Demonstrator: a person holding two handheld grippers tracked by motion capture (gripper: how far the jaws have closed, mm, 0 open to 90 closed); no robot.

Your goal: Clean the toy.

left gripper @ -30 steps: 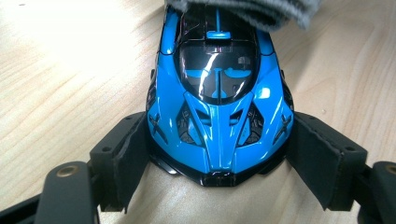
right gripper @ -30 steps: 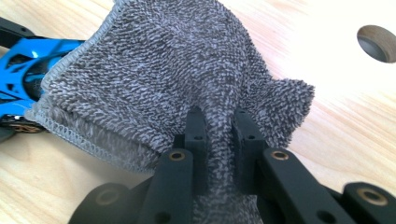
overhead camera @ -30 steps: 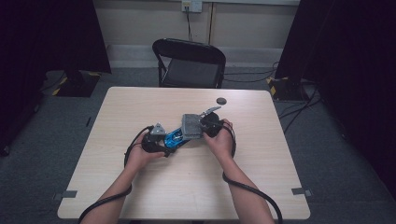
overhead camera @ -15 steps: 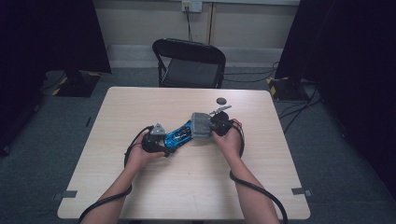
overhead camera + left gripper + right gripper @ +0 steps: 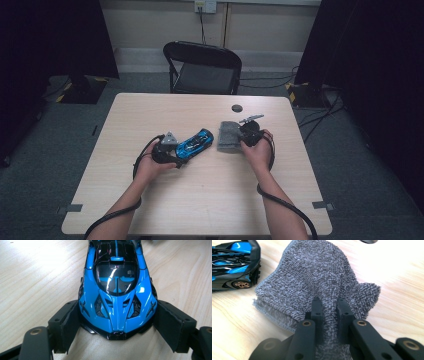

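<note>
The left gripper clamps the nose of a glossy blue and black toy sports car, which sits on the pale wooden table. Just beside the car, apart from it, the right gripper pinches a folded grey terry cloth lying on the tabletop.

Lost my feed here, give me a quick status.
Left gripper clamped on blue toy car. Right gripper pinching grey cloth, beside the car, apart from it. Nothing between them; small black disc lies farther up the table.
</note>
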